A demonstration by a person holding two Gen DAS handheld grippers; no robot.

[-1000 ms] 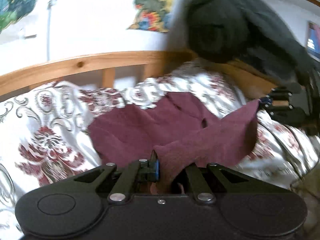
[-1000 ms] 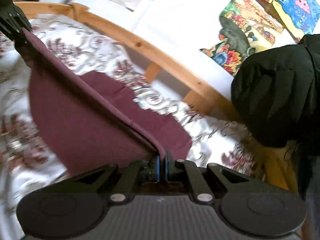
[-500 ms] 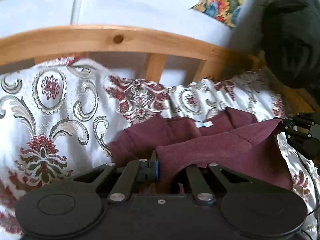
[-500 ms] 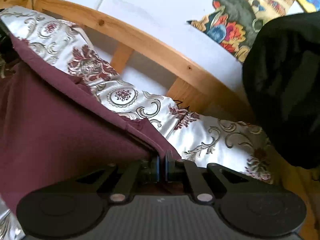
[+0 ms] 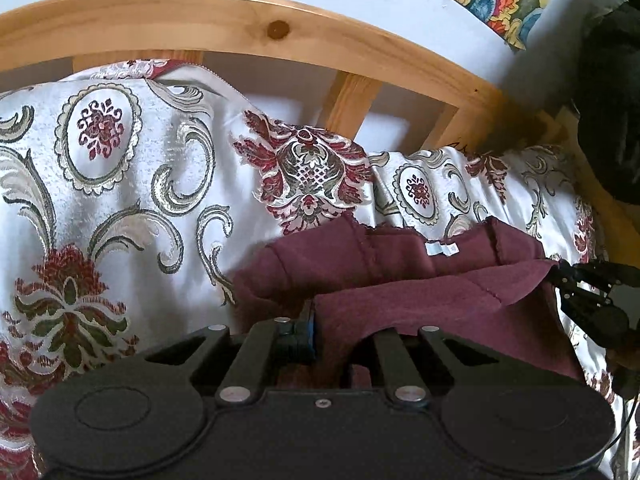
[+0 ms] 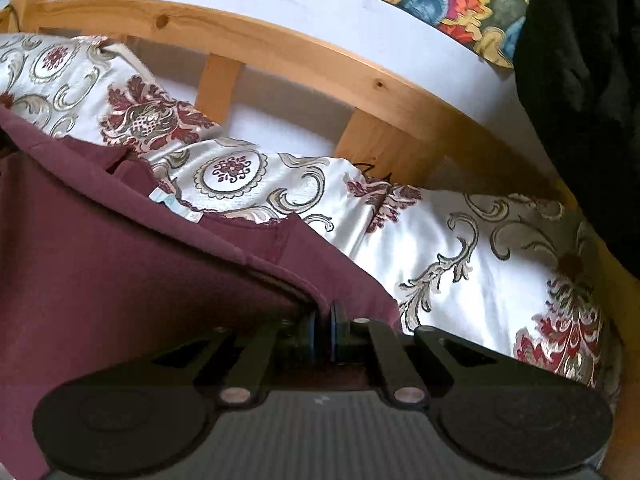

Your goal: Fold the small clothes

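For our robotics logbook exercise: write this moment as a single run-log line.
step: fold in progress | left gripper: shut on maroon knit garment | right gripper: shut on same garment | surface: floral satin bedspread

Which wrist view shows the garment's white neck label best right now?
The left wrist view: the white label faces the camera, centred on the maroon garment near its far edge. The right wrist view shows it too, but obliquely, partly behind the lifted fold.

Home bedroom, wooden bed frame (image 5: 224, 20), patterned bedspread (image 5: 120, 168)
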